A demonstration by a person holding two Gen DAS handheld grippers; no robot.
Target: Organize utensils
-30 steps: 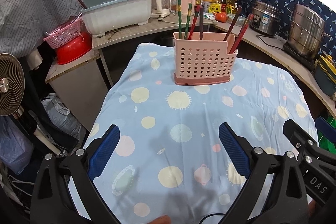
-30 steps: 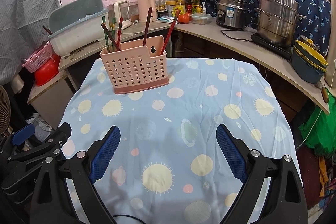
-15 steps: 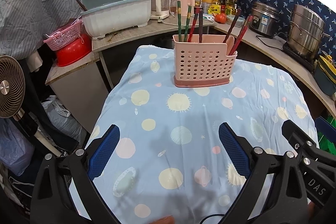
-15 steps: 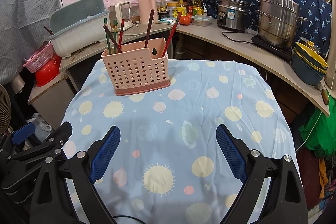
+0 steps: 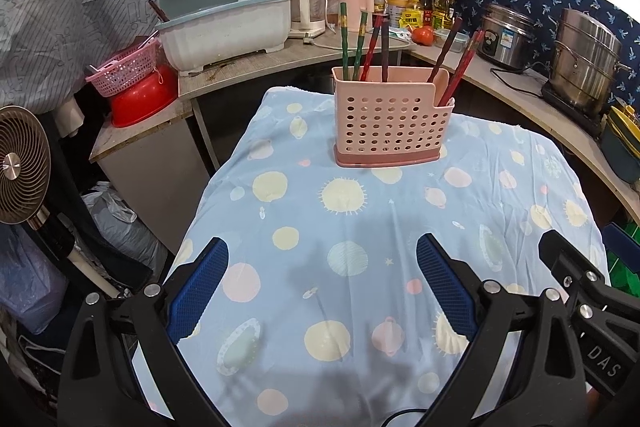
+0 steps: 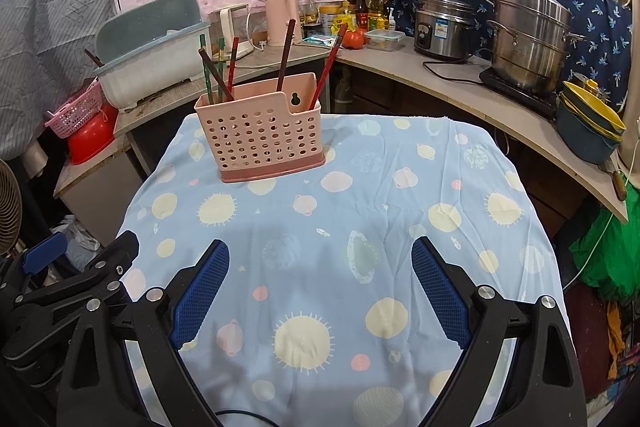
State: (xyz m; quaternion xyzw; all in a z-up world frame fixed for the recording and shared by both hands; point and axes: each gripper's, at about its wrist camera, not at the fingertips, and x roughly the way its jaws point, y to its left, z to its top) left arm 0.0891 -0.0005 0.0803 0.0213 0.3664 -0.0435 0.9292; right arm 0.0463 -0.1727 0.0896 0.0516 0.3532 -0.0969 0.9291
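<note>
A pink perforated utensil holder (image 5: 390,123) stands at the far side of the table; it also shows in the right wrist view (image 6: 262,139). Several chopsticks stand in it: green ones (image 5: 344,39) and dark and red ones (image 5: 460,67). They also show in the right wrist view (image 6: 286,55). My left gripper (image 5: 322,255) is open and empty, low over the near part of the table. My right gripper (image 6: 320,259) is open and empty beside it. The right gripper's body shows at the right edge of the left wrist view (image 5: 580,287).
The table has a light blue planet-print cloth (image 6: 360,211). Behind it is a curved counter (image 6: 480,107) with a rice cooker (image 6: 442,27), a steel pot (image 6: 528,35), stacked bowls (image 6: 590,131) and a dish bin (image 5: 224,23). A fan (image 5: 22,163) stands at left.
Both grippers have drifted slightly; the holder sits a little lower in both views. Both stay open and empty.
</note>
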